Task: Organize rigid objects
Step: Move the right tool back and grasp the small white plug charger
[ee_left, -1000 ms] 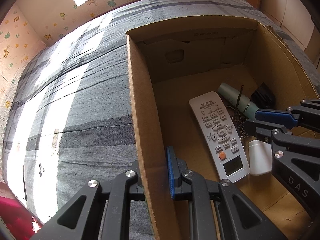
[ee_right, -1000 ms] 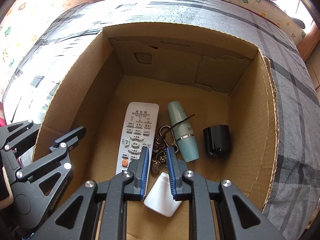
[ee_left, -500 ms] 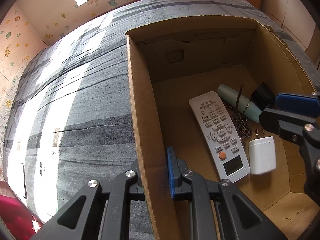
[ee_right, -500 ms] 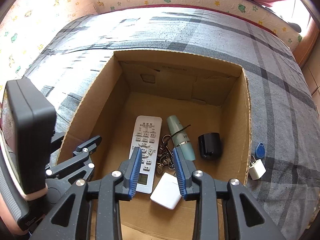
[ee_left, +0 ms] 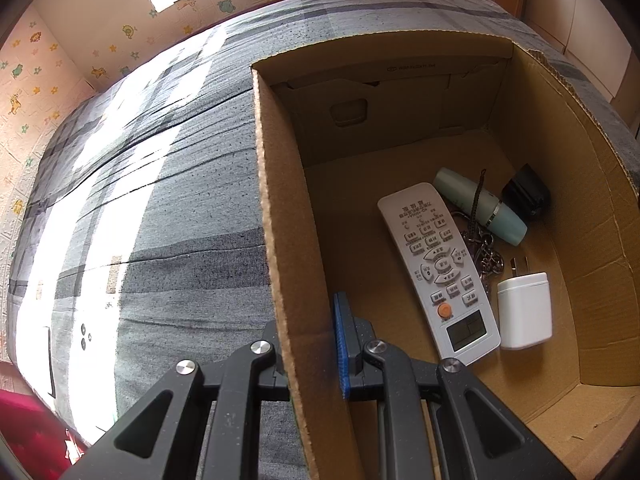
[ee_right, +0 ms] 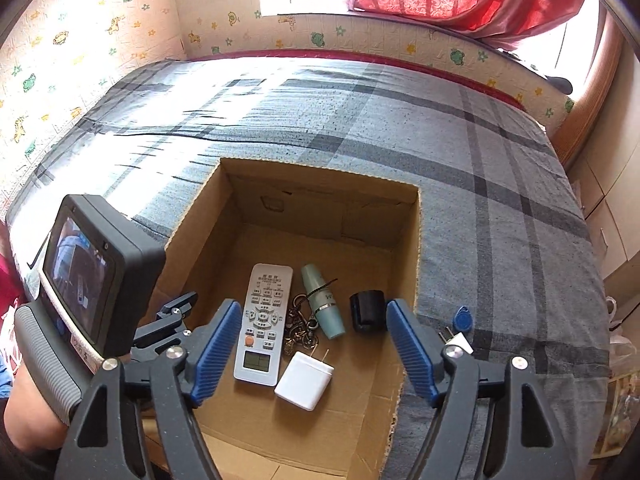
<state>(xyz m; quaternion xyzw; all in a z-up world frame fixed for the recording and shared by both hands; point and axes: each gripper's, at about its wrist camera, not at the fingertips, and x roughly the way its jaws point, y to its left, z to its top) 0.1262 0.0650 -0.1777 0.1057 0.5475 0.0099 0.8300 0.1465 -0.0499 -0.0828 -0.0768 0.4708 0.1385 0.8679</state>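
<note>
1. L gripper (ee_left: 308,344): fingers clamped shut on the left wall of the cardboard box (ee_left: 280,240), one finger outside, blue pad inside. Also visible in R cam at box's left edge (ee_right: 176,320).
2. R gripper (ee_right: 312,344): fingers have just been opening, now spread wide, nothing gripped. It hangs above the box (ee_right: 418,248); box contents show between the pads, well below them.
3. Box sits on a bed w/ grey plaid sheet (ee_right: 400,120), top open.
4. In box, on floor, L to R in R cam: white remote (ee_right: 262,326), keychain w/ metal rings (ee_right: 300,326), mint-green tube (ee_right: 322,302), black cylinder (ee_right: 368,311).
5. White charger plug (ee_right: 305,380) lies in front of keychain, just beside remote's lower end, prongs toward the keychain. Same in L cam: charger (ee_left: 524,312), remote (ee_left: 438,268), tube (ee_left: 480,206), black item (ee_left: 526,196), keychain (ee_left: 486,252).
6. Black cord lies across the tube.
7. Outside box, on sheet to its right: blue key fob (ee_right: 463,318) and a second small white plug (ee_right: 456,340), partly hidden behind R finger.
8. Person's forearm (ee_right: 28,412) at lower left of R cam, by L gripper's screen unit (ee_right: 92,276).
</note>
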